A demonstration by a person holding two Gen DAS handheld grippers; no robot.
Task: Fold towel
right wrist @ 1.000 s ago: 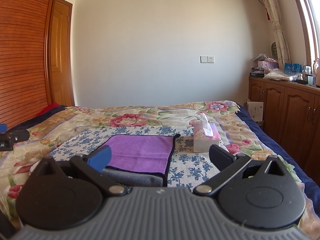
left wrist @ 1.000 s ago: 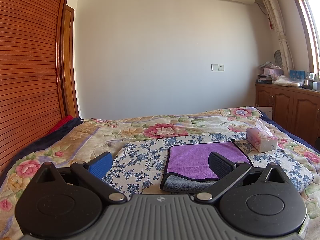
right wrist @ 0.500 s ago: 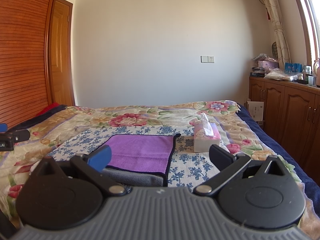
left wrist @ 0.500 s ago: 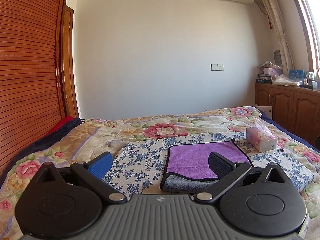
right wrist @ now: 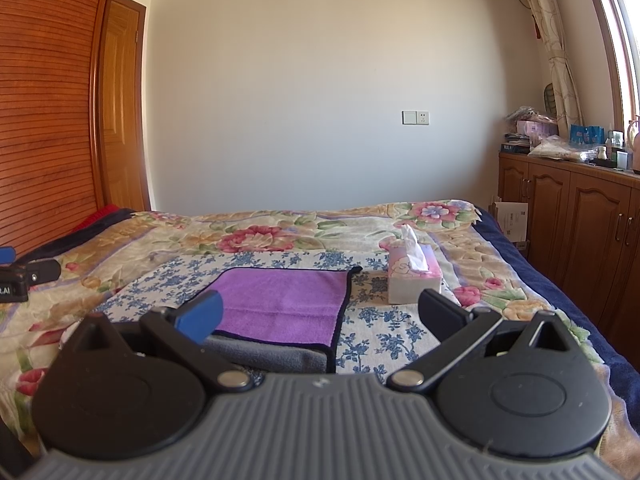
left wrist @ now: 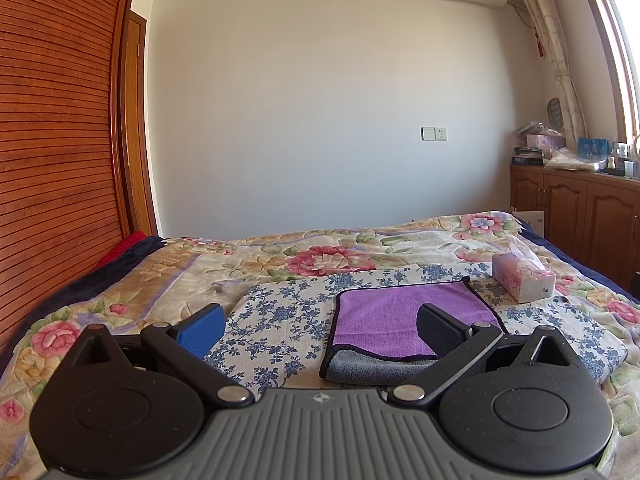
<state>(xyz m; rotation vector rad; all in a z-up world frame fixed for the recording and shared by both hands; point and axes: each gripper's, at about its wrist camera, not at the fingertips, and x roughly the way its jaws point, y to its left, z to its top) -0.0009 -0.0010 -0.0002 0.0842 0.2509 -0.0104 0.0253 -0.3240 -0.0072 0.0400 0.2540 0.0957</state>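
A towel, purple on top and grey underneath with a dark edge, lies folded flat on a blue-flowered cloth on the bed. It also shows in the right wrist view. My left gripper is open and empty, held above the cloth just short of the towel's near left corner. My right gripper is open and empty, above the towel's near right corner. The left gripper's body shows at the left edge of the right wrist view.
A pink tissue box stands on the bed right of the towel, also in the right wrist view. A floral quilt covers the bed. A slatted wooden wardrobe is on the left, wooden cabinets on the right.
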